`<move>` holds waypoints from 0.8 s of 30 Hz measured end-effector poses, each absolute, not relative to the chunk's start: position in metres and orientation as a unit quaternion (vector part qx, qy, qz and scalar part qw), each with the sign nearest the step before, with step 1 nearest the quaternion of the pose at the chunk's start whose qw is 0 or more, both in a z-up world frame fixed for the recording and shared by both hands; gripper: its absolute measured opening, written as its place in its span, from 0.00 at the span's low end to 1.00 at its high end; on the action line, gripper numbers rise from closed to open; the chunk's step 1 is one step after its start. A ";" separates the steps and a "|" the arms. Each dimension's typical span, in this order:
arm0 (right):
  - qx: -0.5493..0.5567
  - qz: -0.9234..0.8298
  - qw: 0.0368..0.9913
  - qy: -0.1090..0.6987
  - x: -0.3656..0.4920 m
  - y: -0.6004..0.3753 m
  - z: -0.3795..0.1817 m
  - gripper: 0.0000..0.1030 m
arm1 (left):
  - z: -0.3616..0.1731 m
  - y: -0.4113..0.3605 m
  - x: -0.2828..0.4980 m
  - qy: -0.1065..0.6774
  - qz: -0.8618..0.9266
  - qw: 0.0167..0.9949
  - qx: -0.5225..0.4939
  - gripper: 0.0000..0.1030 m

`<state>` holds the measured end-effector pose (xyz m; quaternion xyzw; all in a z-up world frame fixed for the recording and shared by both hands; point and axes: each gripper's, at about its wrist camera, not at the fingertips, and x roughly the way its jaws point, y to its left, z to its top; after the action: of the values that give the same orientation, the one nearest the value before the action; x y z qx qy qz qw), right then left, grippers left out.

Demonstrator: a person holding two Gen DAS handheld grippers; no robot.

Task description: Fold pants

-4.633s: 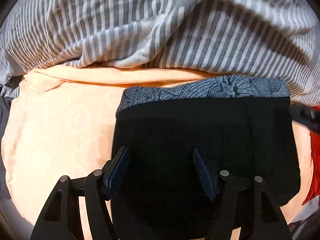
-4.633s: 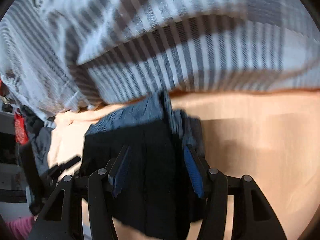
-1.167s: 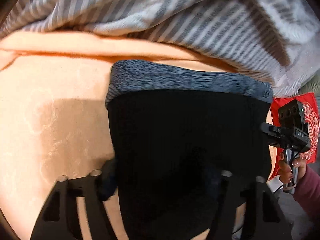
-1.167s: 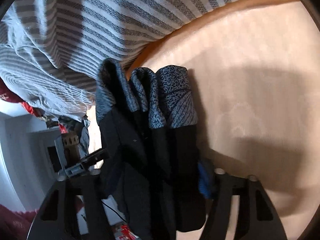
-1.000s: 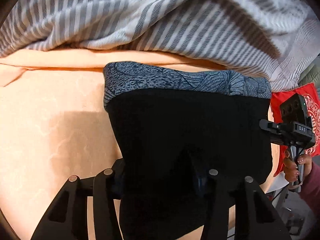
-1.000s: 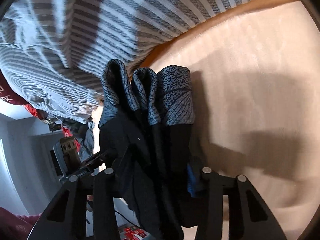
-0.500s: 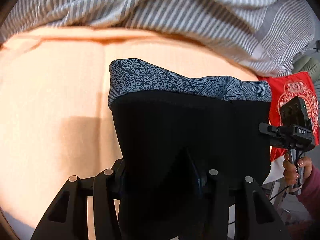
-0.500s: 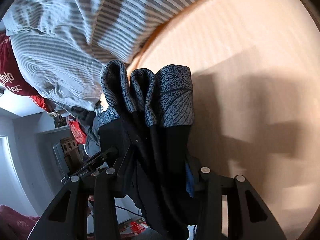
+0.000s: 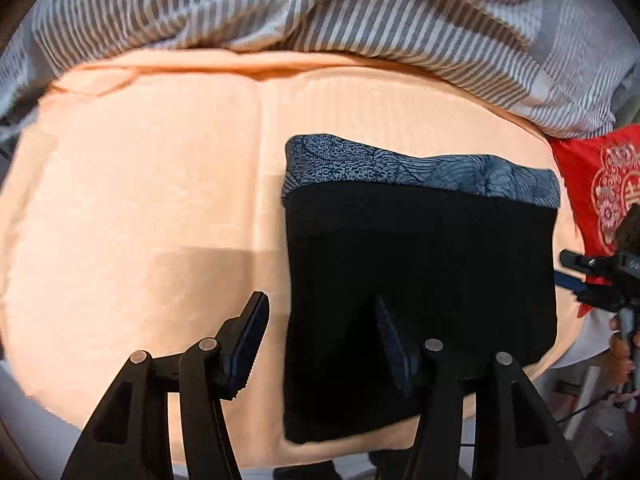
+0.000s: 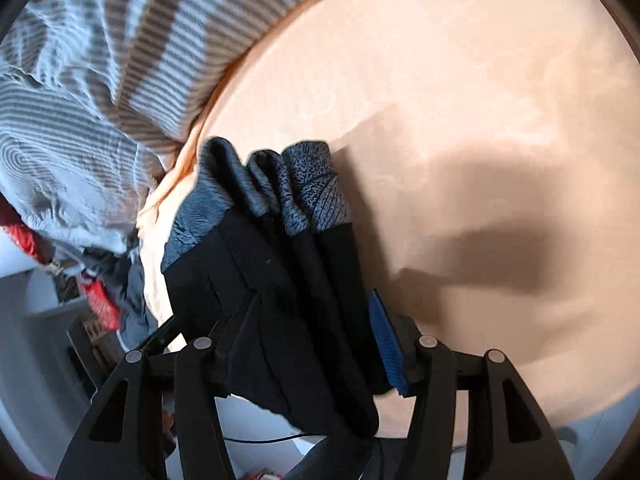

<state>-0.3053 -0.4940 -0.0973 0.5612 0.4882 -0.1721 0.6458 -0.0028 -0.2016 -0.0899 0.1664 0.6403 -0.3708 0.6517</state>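
Both jaws opening, released pants [image 9: 420, 272] flat; right view [image 10: 296, 280] shows stacked folds

Both grippers pointed steeply downward, the left gripper [image 9: 320, 340] and right gripper [image 10: 314, 338] each spreading their fingers apart.

We list: folded black pants with grey patterned waistband [image 9: 420, 280], lying on peach bedsheet [image 9: 140, 200]; striped grey-white duvet [image 9: 320, 8] behind them; red patterned cushion [image 9: 596, 184] to their right.
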 end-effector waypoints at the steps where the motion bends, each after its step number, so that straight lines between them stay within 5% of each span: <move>1: 0.556 -0.182 0.651 0.484 -0.309 -0.491 -0.089 0.58 | -0.084 -0.197 -0.004 0.635 -0.374 0.654 0.171 0.54; 3: 0.540 -0.199 0.659 0.485 -0.321 -0.488 -0.077 0.55 | -0.076 -0.197 -0.013 0.626 -0.384 0.656 0.173 0.54; 6: 0.501 -0.212 0.676 0.496 -0.321 -0.467 -0.063 0.33 | -0.074 -0.207 -0.034 0.624 -0.400 0.648 0.174 0.54; 19: 0.427 -0.223 0.687 0.544 -0.308 -0.412 -0.089 0.32 | -0.107 -0.213 -0.070 0.617 -0.410 0.628 0.239 0.55; 22: 0.417 -0.238 0.684 0.549 -0.309 -0.408 -0.080 0.33 | -0.092 -0.208 -0.078 0.606 -0.394 0.638 0.264 0.80; 24: 0.415 -0.244 0.685 0.547 -0.309 -0.402 -0.071 0.41 | -0.079 -0.203 -0.085 0.596 -0.395 0.646 0.268 0.81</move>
<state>-0.3091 -0.4025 -0.0713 0.4151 0.5472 -0.2439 0.6847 -0.0847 -0.2035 -0.0793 0.2677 0.5960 -0.3946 0.6460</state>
